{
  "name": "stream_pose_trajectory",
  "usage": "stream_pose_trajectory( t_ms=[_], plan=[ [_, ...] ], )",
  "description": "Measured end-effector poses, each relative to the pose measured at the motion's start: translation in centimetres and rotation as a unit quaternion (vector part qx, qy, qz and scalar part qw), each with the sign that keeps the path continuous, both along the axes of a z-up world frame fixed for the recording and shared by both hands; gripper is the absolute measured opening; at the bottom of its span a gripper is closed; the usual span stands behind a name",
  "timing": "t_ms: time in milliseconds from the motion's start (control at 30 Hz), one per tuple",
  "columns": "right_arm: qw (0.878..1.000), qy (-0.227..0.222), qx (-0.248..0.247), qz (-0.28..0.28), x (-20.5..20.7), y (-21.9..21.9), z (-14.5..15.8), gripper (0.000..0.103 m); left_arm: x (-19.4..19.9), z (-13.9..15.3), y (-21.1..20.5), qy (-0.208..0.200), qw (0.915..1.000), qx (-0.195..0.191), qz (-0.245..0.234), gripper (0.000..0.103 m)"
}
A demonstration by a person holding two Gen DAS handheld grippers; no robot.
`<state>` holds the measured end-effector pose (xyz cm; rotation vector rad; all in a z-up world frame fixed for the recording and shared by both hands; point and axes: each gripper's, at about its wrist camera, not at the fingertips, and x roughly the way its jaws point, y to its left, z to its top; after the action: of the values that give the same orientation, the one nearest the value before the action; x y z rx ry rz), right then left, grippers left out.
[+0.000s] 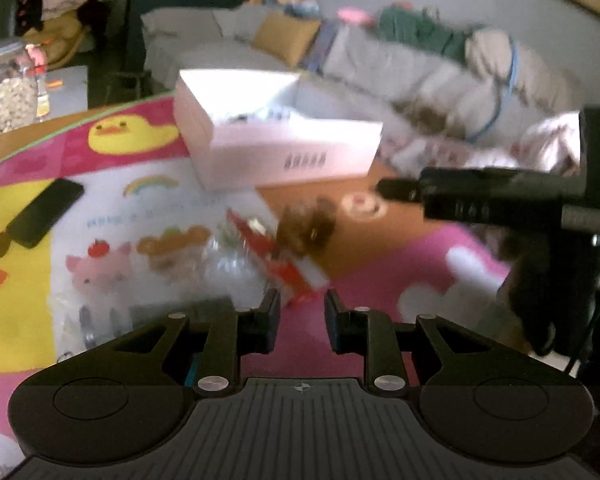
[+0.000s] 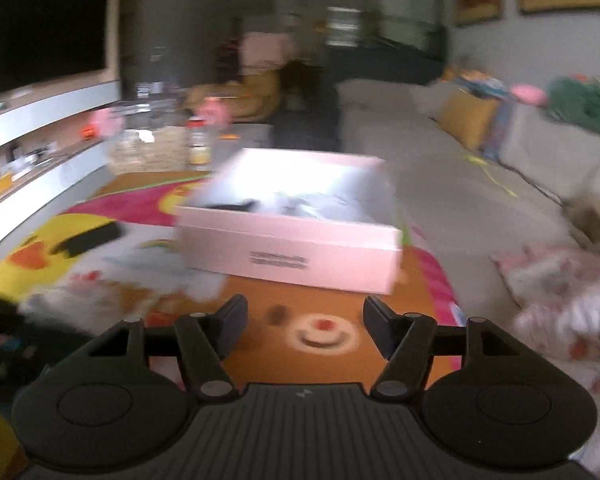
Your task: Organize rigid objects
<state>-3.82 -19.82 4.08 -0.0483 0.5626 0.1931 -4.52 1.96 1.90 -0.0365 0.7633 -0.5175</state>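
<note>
A white open box (image 1: pixel 276 148) stands on the colourful play mat; it also shows in the right wrist view (image 2: pixel 292 232) with a few items inside. My left gripper (image 1: pixel 302 304) is partly open and empty, just short of a red and white packet (image 1: pixel 284 260) and a brown lumpy object (image 1: pixel 308 226). A black phone (image 1: pixel 44 212) lies at the left; it also shows in the right wrist view (image 2: pixel 88 240). My right gripper (image 2: pixel 305 320) is open and empty over the mat, in front of the box; it appears in the left wrist view (image 1: pixel 384 189) at the right.
A clear plastic bag (image 1: pixel 160 272) with small items lies on the mat by my left gripper. Glass jars (image 1: pixel 4 92) stand at the far left. A grey sofa (image 2: pixel 440 168) with cushions runs behind and to the right of the mat.
</note>
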Motion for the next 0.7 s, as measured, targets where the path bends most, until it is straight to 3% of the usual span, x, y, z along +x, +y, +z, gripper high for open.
stream_pose_trajectory(
  t_ms=[200, 267, 300, 400, 467, 600, 700],
  plan=[
    [0.997, 0.051, 0.053, -0.040, 1.2, -3.1, -3.3, 0.065, 1.9, -0.5, 2.3, 0.005, 0.9967, 0.040, 0.070, 0.023],
    [0.996, 0.054, 0.061, -0.036, 1.6, -3.1, -3.5, 0.070, 2.5, -0.3, 3.0, 0.000, 0.9941, 0.051, 0.095, 0.023],
    [0.996, 0.053, 0.065, -0.032, 1.5, -3.1, -3.5, 0.072, 2.7, -0.1, 3.2, 0.004, 0.9940, 0.036, 0.104, 0.025],
    [0.997, 0.050, 0.060, -0.028, 1.3, -2.8, -3.6, 0.072, 3.4, 0.3, 3.9, 0.039, 0.9922, -0.059, 0.103, 0.025],
    [0.996, 0.050, 0.061, -0.027, 1.2, -2.8, -3.4, 0.072, 3.8, 0.4, 3.0, 0.049, 0.9909, -0.083, 0.093, 0.025],
    [0.996, 0.051, 0.065, -0.031, 1.2, -3.0, -3.3, 0.072, 4.3, -0.3, -0.4, 0.034, 0.9962, -0.020, 0.077, 0.025],
    [0.996, 0.052, 0.064, -0.031, 1.3, -2.9, -3.3, 0.072, 4.3, -0.8, -2.4, 0.019, 0.9977, 0.000, 0.065, 0.033]
  ],
)
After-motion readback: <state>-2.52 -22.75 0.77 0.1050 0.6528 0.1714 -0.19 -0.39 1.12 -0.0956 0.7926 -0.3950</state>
